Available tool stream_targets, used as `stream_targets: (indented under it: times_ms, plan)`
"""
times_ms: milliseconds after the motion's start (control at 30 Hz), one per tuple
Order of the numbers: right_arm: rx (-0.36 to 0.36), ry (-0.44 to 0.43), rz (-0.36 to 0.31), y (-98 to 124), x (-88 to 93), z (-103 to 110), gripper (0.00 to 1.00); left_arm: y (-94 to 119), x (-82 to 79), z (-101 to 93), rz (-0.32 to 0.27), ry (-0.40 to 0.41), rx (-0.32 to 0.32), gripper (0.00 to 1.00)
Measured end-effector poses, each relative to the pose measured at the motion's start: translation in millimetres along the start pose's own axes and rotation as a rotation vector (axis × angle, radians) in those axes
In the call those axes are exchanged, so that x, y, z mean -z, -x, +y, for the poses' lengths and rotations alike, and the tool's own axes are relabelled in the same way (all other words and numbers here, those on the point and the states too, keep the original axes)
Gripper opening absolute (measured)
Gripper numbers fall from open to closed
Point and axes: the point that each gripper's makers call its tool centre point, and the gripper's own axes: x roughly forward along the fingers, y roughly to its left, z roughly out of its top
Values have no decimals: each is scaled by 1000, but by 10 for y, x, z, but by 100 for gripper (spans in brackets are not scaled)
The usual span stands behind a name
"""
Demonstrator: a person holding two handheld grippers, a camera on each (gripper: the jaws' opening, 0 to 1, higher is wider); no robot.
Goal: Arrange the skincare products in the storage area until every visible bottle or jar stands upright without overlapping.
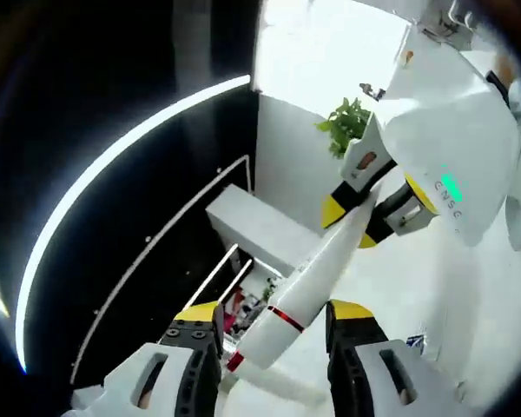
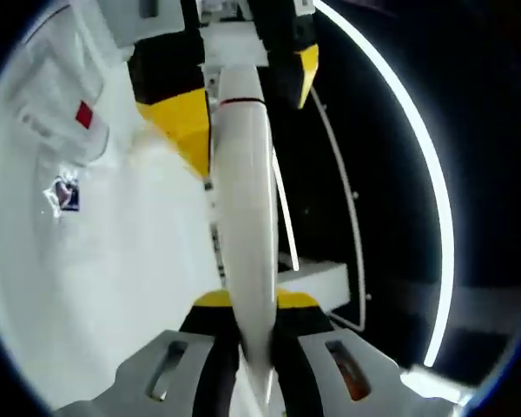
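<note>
A long white tube [image 1: 304,287] with a thin red band runs from between my left gripper's jaws up to my right gripper [image 1: 373,204], which clamps its far end. My left gripper [image 1: 275,311] stands open around the tube's near end, with a small gap showing on each side. In the right gripper view the same tube [image 2: 243,191] rises from my right gripper [image 2: 253,300], which is shut on it, up to the left gripper [image 2: 243,91], whose yellow-tipped jaws flank it closely.
A white surface [image 2: 113,287] lies below, with a white pack bearing a red mark [image 2: 78,113] and a small dark item [image 2: 65,195]. A white block [image 1: 260,226], a green plant [image 1: 347,126] and a curved light strip [image 1: 113,165] on a dark wall stand beyond.
</note>
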Motion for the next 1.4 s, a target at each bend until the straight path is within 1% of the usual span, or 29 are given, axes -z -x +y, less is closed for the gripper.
stream_targets:
  times_ms: [33,100,233,300,400,467,533,600,700,767,800,833,867,900,933,967,1000,1067,1100,1133,1200,1233,1267,1300,1333,1367,1400]
  plan:
    - [-1,4,4,-4,9,12,11,-7,4,-32,-5,-18,6,40]
    - [-3,24,10,21,21,5,11,2,26,-73,11,-62,16,37]
    - [-22,53,8,69,-15,67,11,42,-14,-164,19,-153,39,37]
    - [-25,71,-3,73,-50,85,11,34,-49,-214,14,-164,54,35]
    - [-8,85,-18,116,-88,47,11,42,-35,-269,25,-199,79,27]
    - [0,102,-12,134,-79,18,12,29,-29,-256,30,-225,81,26]
    - [7,103,-22,171,-92,5,12,12,-7,-247,39,-219,79,25]
    - [12,91,-37,203,-119,-14,13,6,29,-232,52,-241,76,24]
    - [31,95,-84,261,-225,-60,14,-11,114,-209,76,-248,76,23]
    - [39,101,-106,282,-301,-66,14,-53,210,-172,92,-283,59,23]
    - [40,101,-114,287,-331,-68,14,-71,241,-131,95,-313,34,23]
    - [38,99,-117,293,-340,-67,14,-72,245,-99,90,-354,9,23]
    - [32,93,-120,287,-353,-61,14,-79,249,-84,89,-376,-1,23]
    - [26,85,-120,301,-351,-51,13,-58,217,-93,82,-391,0,23]
    - [26,94,-128,304,-368,-46,13,-62,218,-93,80,-389,-1,23]
    - [13,98,-134,333,-371,-7,13,-31,234,-123,100,-372,19,23]
    - [5,94,-139,342,-382,10,14,-31,242,-134,104,-369,26,23]
    - [-35,20,-152,340,-394,71,15,-35,279,-159,116,-350,48,22]
    - [-47,-22,-171,339,-407,87,16,-18,279,-148,123,-346,56,21]
    - [-52,-37,-186,331,-423,77,17,-15,285,-142,128,-339,58,21]
    - [-23,-45,-225,347,-462,-8,20,-53,366,-135,135,-295,67,20]
    - [14,-53,-247,368,-482,-86,23,-65,360,-124,136,-273,68,20]
    - [19,-57,-250,368,-484,-102,25,-74,359,-105,134,-263,69,20]
    - [32,-69,-266,389,-502,-143,25,-49,327,-66,137,-245,50,20]
    - [50,-63,-278,398,-521,-178,26,-41,319,-40,134,-234,44,20]
    - [75,-63,-287,410,-535,-217,28,36,255,-21,131,-226,39,19]
    - [101,-72,-293,418,-538,-267,28,57,241,2,131,-214,31,19]
